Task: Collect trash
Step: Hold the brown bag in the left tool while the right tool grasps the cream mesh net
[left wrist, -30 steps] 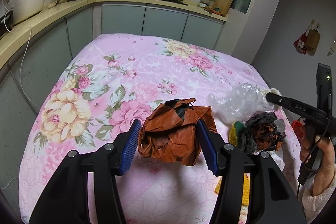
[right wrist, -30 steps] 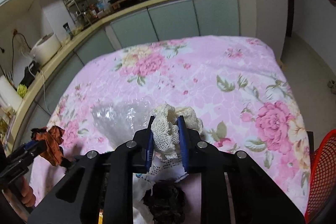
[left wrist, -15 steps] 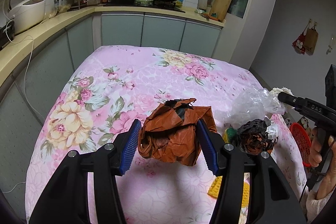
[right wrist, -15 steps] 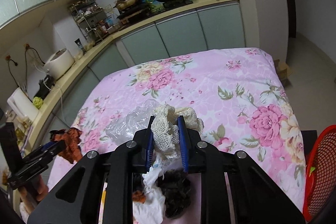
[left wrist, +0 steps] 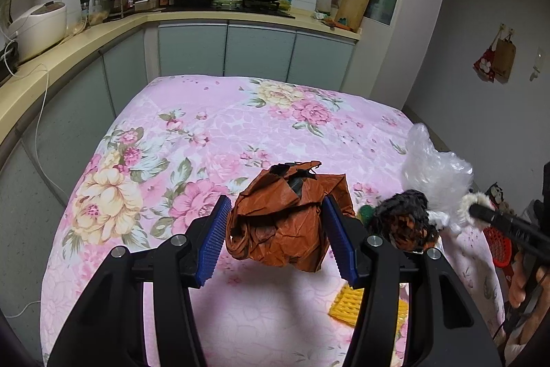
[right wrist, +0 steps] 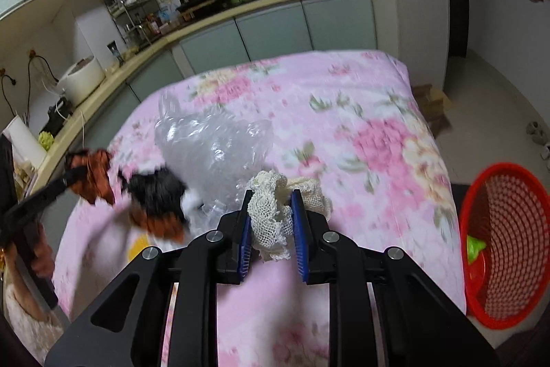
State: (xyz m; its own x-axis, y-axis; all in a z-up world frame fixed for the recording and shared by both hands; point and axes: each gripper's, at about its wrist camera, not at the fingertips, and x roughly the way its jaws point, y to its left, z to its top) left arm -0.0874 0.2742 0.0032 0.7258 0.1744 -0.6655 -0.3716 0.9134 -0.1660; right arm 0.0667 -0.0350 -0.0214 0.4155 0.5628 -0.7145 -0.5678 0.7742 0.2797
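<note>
Crumpled orange-brown paper [left wrist: 288,222], frame centre, lifted above floral cloth [left wrist: 192,140], clamped in left gripper [left wrist: 275,241]. Cream mesh net [right wrist: 275,212], lower centre, pinched in right gripper [right wrist: 270,236]. Red basket [right wrist: 505,250] at right edge: carry over rim, release squarely inside. Paper stiff, creased; net soft, springy; clear film [right wrist: 213,143] flimsy.

No text, label, brand, number or sign could be read in either view. The bottles and jars on the counter at the upper left of the frame were too small and blurred, and the right wrist view was smeared by motion.
</note>
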